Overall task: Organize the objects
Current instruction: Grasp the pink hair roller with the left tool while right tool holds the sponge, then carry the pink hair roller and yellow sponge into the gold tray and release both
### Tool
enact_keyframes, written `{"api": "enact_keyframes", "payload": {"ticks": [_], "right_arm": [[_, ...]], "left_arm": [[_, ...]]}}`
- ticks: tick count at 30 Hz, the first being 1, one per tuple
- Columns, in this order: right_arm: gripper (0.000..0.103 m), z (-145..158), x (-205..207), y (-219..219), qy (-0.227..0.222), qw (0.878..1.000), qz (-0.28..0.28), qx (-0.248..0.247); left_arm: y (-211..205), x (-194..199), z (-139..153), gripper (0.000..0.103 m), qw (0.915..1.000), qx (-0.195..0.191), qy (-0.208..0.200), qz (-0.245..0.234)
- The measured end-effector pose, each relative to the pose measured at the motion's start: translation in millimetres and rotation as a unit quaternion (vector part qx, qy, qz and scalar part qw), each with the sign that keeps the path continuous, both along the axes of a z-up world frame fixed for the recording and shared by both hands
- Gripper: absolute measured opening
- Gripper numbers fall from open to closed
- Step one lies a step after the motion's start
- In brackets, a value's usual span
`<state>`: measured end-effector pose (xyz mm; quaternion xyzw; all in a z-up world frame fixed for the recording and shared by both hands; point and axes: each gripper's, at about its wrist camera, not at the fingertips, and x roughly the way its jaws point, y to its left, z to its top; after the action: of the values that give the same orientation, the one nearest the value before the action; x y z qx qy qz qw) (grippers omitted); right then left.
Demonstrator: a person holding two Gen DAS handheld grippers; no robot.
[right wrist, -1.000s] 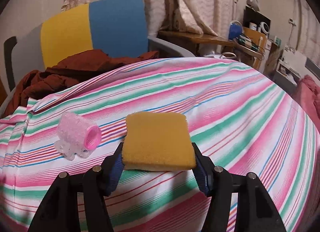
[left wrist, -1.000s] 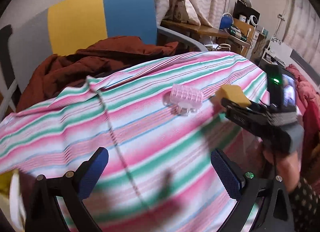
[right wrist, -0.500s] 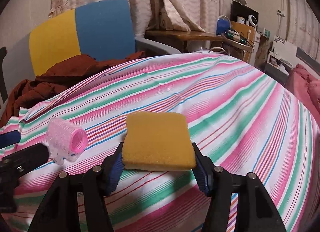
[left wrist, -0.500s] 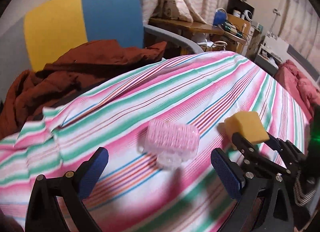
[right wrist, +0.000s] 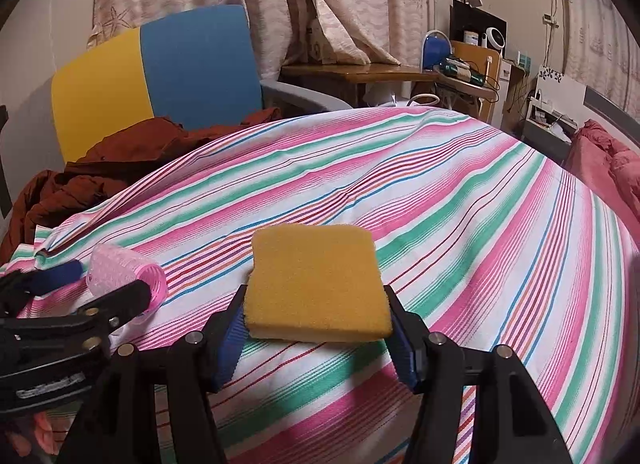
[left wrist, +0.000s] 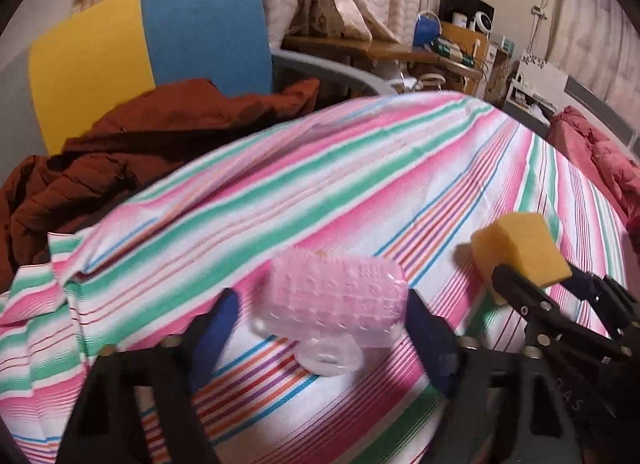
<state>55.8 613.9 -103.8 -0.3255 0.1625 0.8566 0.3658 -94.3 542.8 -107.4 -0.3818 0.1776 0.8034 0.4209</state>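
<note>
A pink bristly hair roller [left wrist: 336,292] on a clear plastic clip lies on the striped cloth [left wrist: 320,191]. My left gripper [left wrist: 322,314] straddles it and its jaws are closing. The right pad sits at the roller's end, while a gap still shows at the left pad. In the right wrist view the roller [right wrist: 120,268] lies between the left gripper's [right wrist: 106,282] fingers at the far left. My right gripper [right wrist: 316,310] is shut on a yellow sponge [right wrist: 316,276], held flat just above the cloth. From the left wrist view the sponge [left wrist: 520,248] is to the roller's right.
A chair with a yellow and blue back [right wrist: 160,75] stands behind the cloth, with a brown jacket [left wrist: 120,159] heaped on it. Red bedding [right wrist: 608,167] lies at the right edge. A cluttered wooden desk [right wrist: 380,71] is at the back.
My left gripper moved forward and down to the roller and has narrowed around it. The right gripper and its sponge have kept still.
</note>
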Motion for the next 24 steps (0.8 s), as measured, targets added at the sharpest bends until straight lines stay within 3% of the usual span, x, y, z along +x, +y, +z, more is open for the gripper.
{"api": "enact_keyframes", "payload": {"ticks": [1, 2, 6, 13, 18, 24], "right_arm": [[0.063, 0.1, -0.2, -0.3, 0.000, 1.000, 0.000, 0.001], [0.063, 0.3, -0.4, -0.8, -0.001, 1.000, 0.000, 0.002], [0.063, 0.2, -1.0, -0.2, -0.003, 1.000, 0.000, 0.004], [0.063, 2.4, -2.1, -4.9, -0.006, 1.000, -0.001, 0.020], [0.063, 5.0, -3.2, -9.6, -0.008, 0.999, 0.001, 0.035], [0.062, 10.9, -2.3, -17.3, -0.002, 0.998, 0.003, 0.059]], "left_arm": [[2.2, 1.0, -1.2, 0.067, 1.0000, -0.002, -0.002, -0.008], [4.1, 2.8, -1.6, 0.066, 0.9999, -0.004, 0.001, -0.014], [3.9, 8.3, -1.5, 0.065, 0.9996, 0.000, 0.011, -0.027], [-14.8, 13.5, 4.3, 0.065, 0.9990, 0.017, 0.042, 0.003], [-38.5, 22.4, 13.0, 0.065, 0.9957, 0.034, 0.078, 0.037], [-65.8, 53.0, 23.7, 0.065, 0.9895, 0.048, 0.133, 0.030]]}}
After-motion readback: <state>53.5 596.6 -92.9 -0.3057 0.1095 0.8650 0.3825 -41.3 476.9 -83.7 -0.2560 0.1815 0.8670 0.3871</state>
